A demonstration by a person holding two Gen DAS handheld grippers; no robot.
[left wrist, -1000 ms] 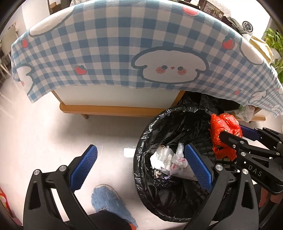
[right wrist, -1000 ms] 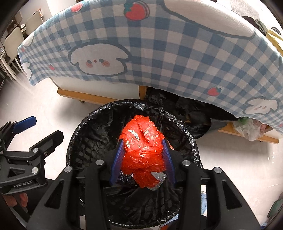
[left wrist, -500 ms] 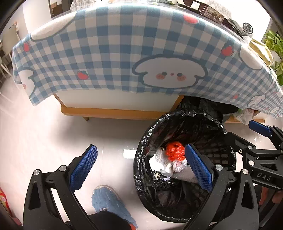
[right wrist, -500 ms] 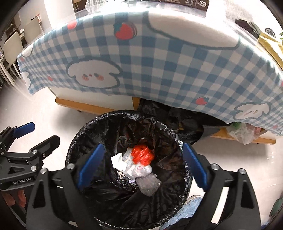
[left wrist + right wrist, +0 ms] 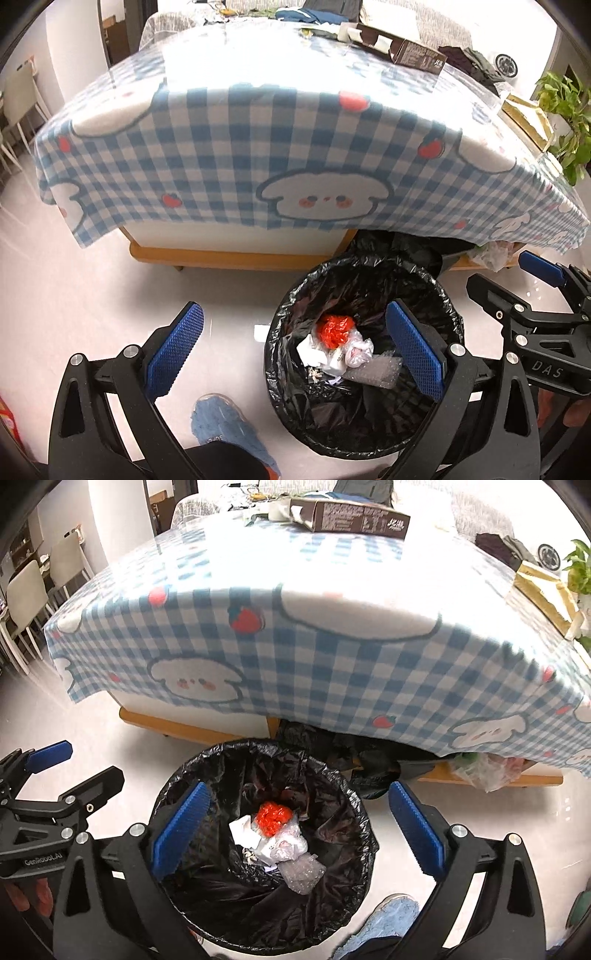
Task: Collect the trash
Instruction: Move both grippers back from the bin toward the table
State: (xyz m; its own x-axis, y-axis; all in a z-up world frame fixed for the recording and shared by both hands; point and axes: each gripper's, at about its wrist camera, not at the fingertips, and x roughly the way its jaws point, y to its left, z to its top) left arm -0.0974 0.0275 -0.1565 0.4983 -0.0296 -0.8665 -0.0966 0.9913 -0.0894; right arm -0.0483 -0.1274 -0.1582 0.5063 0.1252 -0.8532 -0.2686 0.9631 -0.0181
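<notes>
A black-lined trash bin (image 5: 452,317) stands on the floor in front of the table. A crumpled red plastic bag (image 5: 334,328) lies loose inside it on white paper scraps (image 5: 314,350) and bubble wrap (image 5: 304,875). My left gripper (image 5: 292,308) hangs open above the bin's left side, holding nothing. My right gripper (image 5: 298,787) is over the bin (image 5: 364,812); its jaws are opening wide, nothing is between them, and the red bag (image 5: 273,814) lies far below. Each gripper shows at the edge of the other's view.
A table with a blue checked cloth (image 5: 295,147) rises just behind the bin, with a brown box (image 5: 351,517) on top. Black bags (image 5: 369,764) sit under it. A person's blue shoe (image 5: 225,424) is beside the bin. Chairs (image 5: 29,590) stand far left.
The right gripper opened and let go of the red bag, which dropped into the bin. Both grippers have risen, so the bin looks smaller and the table top shows.
</notes>
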